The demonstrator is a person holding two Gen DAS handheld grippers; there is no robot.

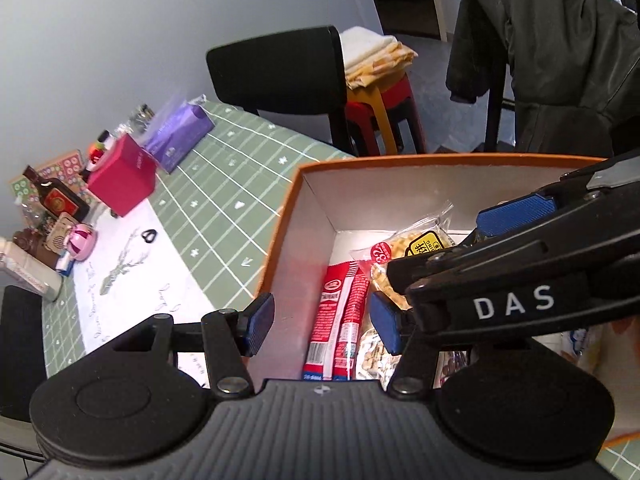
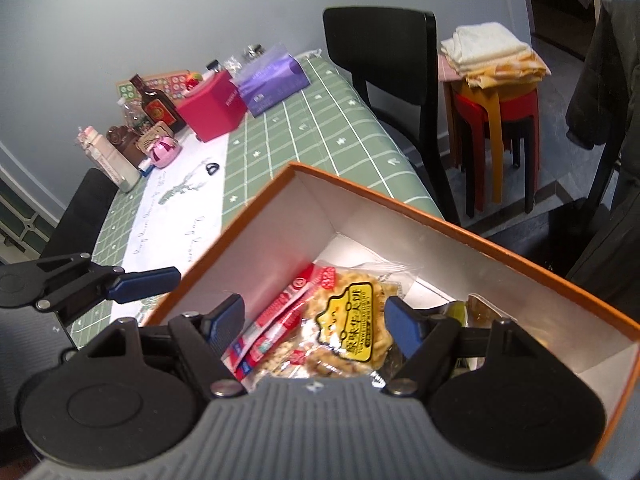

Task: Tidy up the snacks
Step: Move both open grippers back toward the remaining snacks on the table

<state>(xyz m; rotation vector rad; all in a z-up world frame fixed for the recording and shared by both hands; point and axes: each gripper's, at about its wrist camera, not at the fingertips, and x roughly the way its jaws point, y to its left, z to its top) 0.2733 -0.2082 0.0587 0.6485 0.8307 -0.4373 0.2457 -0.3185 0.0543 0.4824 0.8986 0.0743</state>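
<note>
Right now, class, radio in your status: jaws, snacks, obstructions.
Left gripper and right gripper open, empty. Red sausage packs and yellow-label cracker bag inside orange cardboard box. Nothing in the way.

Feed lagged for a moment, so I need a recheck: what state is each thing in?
Orange box: open, no lid on, snacks inside.
Red packets: lying in box.
Yellow-label snack bag: in box, sealed.
Left tool: open, empty.
Right tool: open, empty.
Dark bottle: upright, capped.
</note>
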